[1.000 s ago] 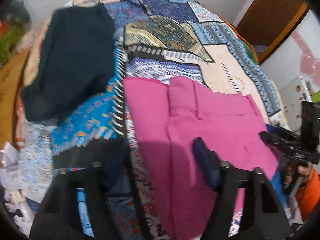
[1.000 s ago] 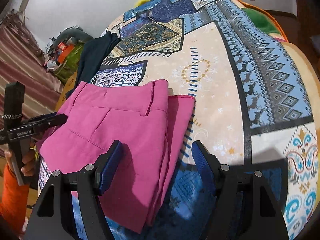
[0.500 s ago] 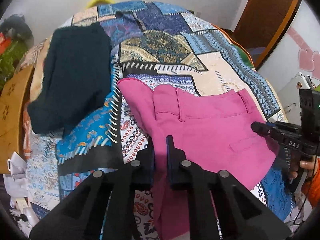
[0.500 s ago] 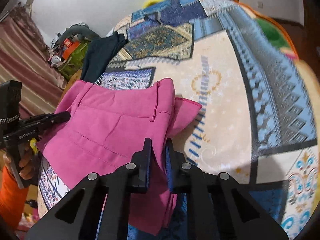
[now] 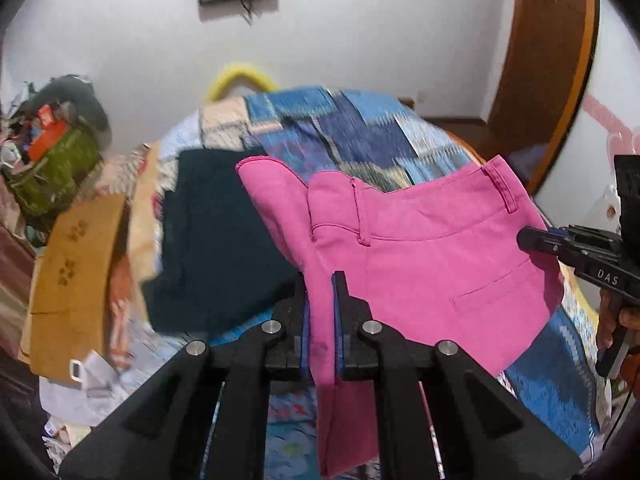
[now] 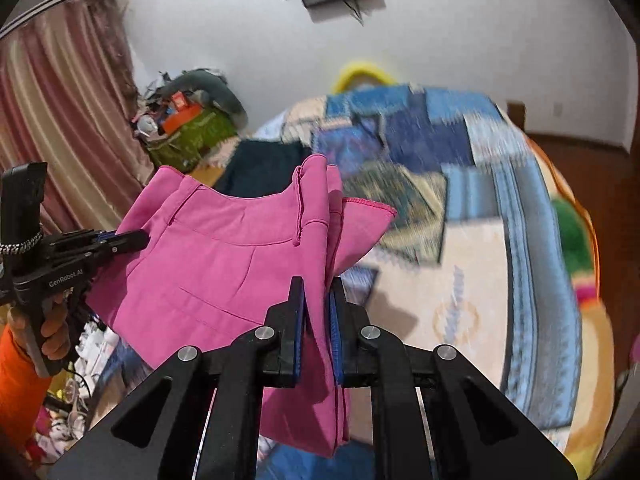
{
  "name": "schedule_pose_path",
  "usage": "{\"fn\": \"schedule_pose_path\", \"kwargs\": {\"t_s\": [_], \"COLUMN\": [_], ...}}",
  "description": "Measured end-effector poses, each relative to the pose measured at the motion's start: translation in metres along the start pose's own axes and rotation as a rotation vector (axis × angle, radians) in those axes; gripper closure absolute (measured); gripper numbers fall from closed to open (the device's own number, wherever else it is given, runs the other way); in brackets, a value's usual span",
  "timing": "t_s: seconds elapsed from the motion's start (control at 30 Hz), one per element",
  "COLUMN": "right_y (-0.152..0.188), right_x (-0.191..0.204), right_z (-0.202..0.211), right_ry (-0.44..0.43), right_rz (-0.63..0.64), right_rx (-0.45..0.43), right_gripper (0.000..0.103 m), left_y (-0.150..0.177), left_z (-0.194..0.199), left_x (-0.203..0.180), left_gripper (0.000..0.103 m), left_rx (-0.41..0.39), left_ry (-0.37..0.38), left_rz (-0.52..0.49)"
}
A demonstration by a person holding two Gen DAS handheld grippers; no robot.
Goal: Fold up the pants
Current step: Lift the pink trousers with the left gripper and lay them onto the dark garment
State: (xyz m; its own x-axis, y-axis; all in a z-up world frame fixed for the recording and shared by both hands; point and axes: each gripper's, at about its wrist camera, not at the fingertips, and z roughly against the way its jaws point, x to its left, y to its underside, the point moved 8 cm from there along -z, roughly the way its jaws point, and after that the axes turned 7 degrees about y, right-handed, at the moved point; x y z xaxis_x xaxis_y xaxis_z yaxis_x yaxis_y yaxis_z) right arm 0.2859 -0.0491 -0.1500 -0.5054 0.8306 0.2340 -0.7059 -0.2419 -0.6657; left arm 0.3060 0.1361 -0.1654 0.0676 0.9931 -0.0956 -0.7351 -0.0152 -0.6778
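The pink pants (image 5: 420,248) hang folded in the air above the patchwork bedspread (image 5: 360,128), waistband and belt loops uppermost. My left gripper (image 5: 320,280) is shut on one side fold of the fabric, which droops down between its fingers. My right gripper (image 6: 317,282) is shut on the opposite fold of the pants (image 6: 224,264). Each view shows the other gripper pinching the far side: the right gripper (image 5: 536,240) in the left wrist view, the left gripper (image 6: 132,240) in the right wrist view, held by a hand with an orange sleeve (image 6: 16,380).
A dark navy garment (image 5: 216,240) lies on the bed behind the pants. A cardboard box (image 5: 76,272) and a green bag of clutter (image 5: 52,168) sit to the left. A wooden door (image 5: 548,60) is at right, a curtain (image 6: 60,100) at left.
Both grippers went from open over the pants to shut on their side folds, then rose. The pants have come up off the bed and both views have tilted up toward the wall.
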Motion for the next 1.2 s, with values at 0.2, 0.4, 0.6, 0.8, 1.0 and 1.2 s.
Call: {"fn": "schedule_pose_path", "kwargs": {"t_s": [0.2, 0.4, 0.6, 0.8, 1.0, 1.2], "right_y": [-0.050, -0.088, -0.111, -0.112, -0.095, -0.063], "right_x": [0.037, 0.074, 0.104, 0.119, 0.116, 0.105], "right_z": [-0.010, -0.039, -0.083, -0.141, -0.206, -0.251], "right_ry": [-0.014, -0.022, -0.017, -0.006, 0.026, 0.069], "right_rz": [0.053, 0.101, 0.131, 0.133, 0.114, 0.104], "right_rx": [-0.079, -0.119, -0.123, -0.078, 0.027, 0.153], "right_gripper": [0.093, 0.093, 0.093, 0.093, 0.093, 0.093], "left_y": [-0.035, -0.053, -0.059, -0.047, -0.022, 0.017], "left_z": [0.020, 0.023, -0.004, -0.054, -0.121, -0.178], "left_x": [0.048, 0.104, 0.164, 0.214, 0.243, 0.260], "left_gripper": [0.093, 0.093, 0.093, 0.093, 0.093, 0.089], "left_rx": [-0.091, -0.136, -0.118, -0.063, 0.013, 0.129], "left_ry": [-0.093, -0.179, -0.241, -0.269, -0.291, -0.284], "left_rz": [0.015, 0.053, 0.122, 0.189, 0.215, 0.251]}}
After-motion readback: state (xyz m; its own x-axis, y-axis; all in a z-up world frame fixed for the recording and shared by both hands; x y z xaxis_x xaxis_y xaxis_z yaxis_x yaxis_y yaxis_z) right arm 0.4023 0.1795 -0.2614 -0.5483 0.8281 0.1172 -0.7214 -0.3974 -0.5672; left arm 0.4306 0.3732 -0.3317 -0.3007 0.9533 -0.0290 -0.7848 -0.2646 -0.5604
